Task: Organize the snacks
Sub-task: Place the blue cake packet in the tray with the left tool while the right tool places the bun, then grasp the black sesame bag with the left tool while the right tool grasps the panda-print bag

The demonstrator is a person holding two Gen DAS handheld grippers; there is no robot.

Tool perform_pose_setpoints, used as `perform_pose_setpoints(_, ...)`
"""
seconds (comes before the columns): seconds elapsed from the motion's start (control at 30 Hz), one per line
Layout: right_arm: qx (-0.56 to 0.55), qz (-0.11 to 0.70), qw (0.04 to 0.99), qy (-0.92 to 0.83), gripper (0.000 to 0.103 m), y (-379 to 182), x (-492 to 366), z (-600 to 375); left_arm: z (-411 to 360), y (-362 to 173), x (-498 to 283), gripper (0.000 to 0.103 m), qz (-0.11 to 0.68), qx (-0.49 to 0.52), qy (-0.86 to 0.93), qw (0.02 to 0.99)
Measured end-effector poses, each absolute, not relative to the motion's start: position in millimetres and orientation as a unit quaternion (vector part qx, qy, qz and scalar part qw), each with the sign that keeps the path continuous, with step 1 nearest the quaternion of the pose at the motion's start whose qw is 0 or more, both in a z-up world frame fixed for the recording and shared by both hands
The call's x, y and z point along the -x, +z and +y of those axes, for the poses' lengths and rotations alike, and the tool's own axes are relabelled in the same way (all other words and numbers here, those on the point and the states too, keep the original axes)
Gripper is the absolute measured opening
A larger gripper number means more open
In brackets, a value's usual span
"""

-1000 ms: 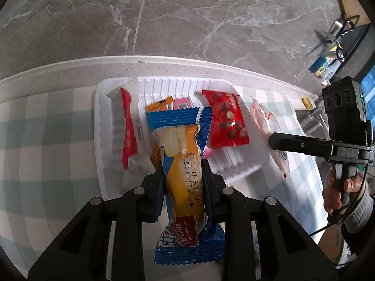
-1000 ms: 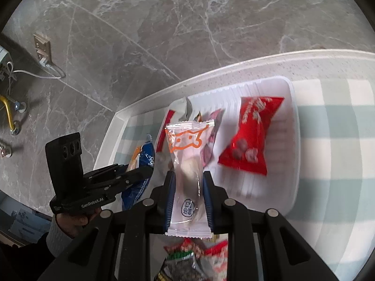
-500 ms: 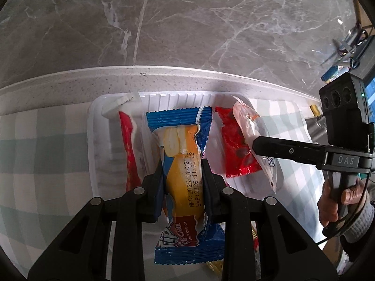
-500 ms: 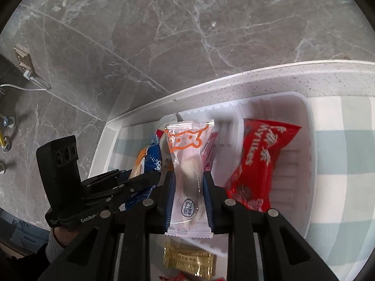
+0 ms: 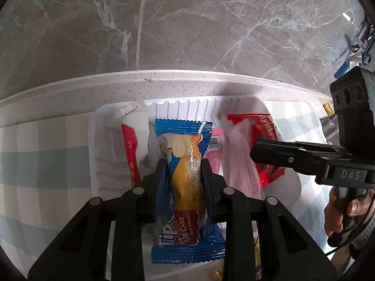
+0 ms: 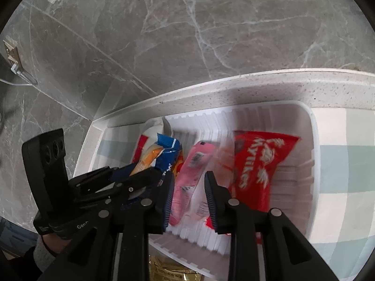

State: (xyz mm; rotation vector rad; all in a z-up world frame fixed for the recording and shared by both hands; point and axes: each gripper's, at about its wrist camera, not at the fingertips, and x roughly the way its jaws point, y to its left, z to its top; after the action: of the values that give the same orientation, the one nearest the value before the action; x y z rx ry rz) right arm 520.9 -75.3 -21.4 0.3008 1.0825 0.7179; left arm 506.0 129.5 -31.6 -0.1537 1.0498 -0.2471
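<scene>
My left gripper [image 5: 184,171] is shut on a blue and orange roll cake pack [image 5: 185,175] and holds it over the white ribbed tray [image 5: 92,154]. It also shows in the right wrist view [image 6: 161,154]. My right gripper [image 6: 189,188] is open over the tray; the clear snack pack [image 5: 239,161] lies blurred below it, between a pink pack [image 6: 194,164] and a red snack bag [image 6: 255,164]. A red and white stick pack [image 5: 130,154] lies at the tray's left side.
The tray sits on a green and white checked cloth [image 5: 42,164] near the pale counter edge [image 5: 164,79]. Grey marble floor lies beyond. A gold wrapped snack [image 6: 171,272] lies on the near side of the tray.
Both grippers moved forward over the tray. My right gripper opened and let go of the clear snack pack, which dropped into the tray. The left stays shut on the roll cake.
</scene>
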Motion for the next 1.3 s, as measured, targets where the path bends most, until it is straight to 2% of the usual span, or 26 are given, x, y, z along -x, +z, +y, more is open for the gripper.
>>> perform_pose_setpoints(0.53,-0.107,0.473,0.805,0.343,0.045,8,-441,-108,106,-7,-424,0.027,0.484,0.047,-0.139,0.863)
perform_pose_setpoints(0.97,-0.088,0.472,0.805,0.347,0.051,1,-349,-130,89,-13,-327,0.028,0.507,0.044,-0.150,0.848)
perform_pose_setpoints(1.3,-0.089,0.487,0.802,0.334,0.051,-18,-293,-150,79,-21,-268,0.028,0.523,0.042,-0.173,0.833)
